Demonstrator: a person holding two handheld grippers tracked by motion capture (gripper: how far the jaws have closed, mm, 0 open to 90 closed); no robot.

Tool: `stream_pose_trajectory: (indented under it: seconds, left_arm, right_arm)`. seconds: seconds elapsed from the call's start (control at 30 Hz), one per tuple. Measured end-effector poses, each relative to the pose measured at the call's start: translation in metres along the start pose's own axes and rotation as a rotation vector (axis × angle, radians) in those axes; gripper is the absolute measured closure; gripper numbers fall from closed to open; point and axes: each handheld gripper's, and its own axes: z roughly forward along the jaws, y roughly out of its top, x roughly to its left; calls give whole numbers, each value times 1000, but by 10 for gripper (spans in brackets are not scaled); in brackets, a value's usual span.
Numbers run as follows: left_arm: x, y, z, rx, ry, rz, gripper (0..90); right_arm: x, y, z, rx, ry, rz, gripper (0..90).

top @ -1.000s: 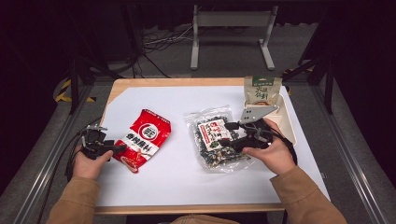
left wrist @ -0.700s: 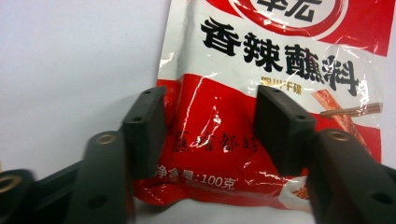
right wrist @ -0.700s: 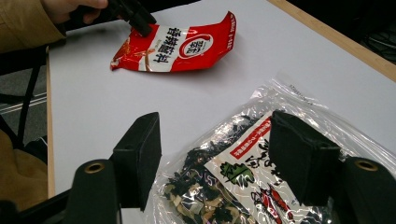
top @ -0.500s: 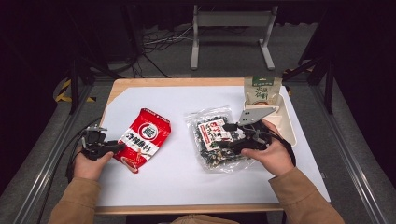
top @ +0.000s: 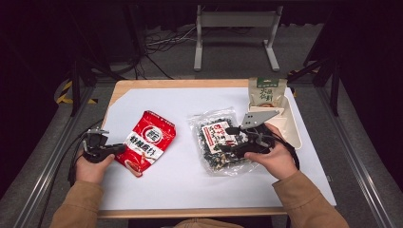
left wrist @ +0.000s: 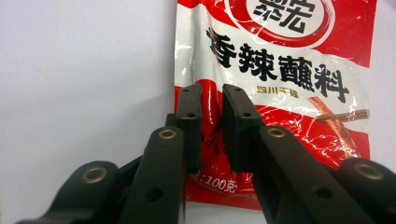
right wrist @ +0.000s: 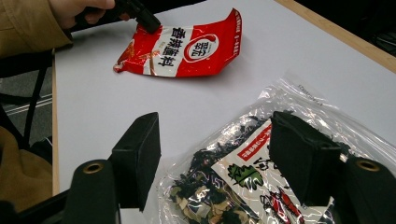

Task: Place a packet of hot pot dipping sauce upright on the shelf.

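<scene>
Jaws first: those of our left gripper (left wrist: pixel 211 135) have just been closing, and in the left gripper view they now pinch a raised fold at the near edge of the red sachet (left wrist: pixel 280 84), the foil bunched up between the two pads. The rest of that sachet lies flat on the white counter (left wrist: pixel 84 70), stretching away beyond the jaw tips. In the high view we see the same gripper (top: pixel 119 148) at the sachet's (top: pixel 148 145) lower left corner, our left hand (top: pixel 92 164) behind it.

The jaws of our right gripper (right wrist: pixel 215 154) stand wide apart, clamped on nothing. The clear bag of dried seaweed (right wrist: pixel 261 186) lies under and between them, one jaw over its printed label and the other out over the bag's edge and the bare counter beside it; we cannot tell whether either pad touches the plastic. From above, this gripper (top: pixel 228 138) sits over the bag (top: pixel 214 137), held by our right hand (top: pixel 275 156).

Behind the right gripper, a green pouch (top: pixel 267 92) stands in a cream tray (top: pixel 293 128), well apart from both sets of jaws.
</scene>
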Motion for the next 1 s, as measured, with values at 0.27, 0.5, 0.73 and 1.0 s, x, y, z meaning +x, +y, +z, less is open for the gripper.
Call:
stream_pose_trajectory:
  seconds: [0.27, 0.5, 0.73, 1.0]
  left_arm:
    - [-5, 0, -5, -32, -1, 22, 845]
    - [-19, 3, -20, -113, -30, 60, 850]
    - [-37, 5, -40, -192, -63, 106, 850]
    - [-61, 6, -65, -305, -113, 151, 849]
  right_arm:
    - [1, 0, 2, -1, 5, 0, 342]
    - [1, 0, 2, -2, 4, 4, 351]
    - [4, 1, 7, -15, 14, 20, 396]
    - [11, 2, 20, -57, 29, 76, 417]
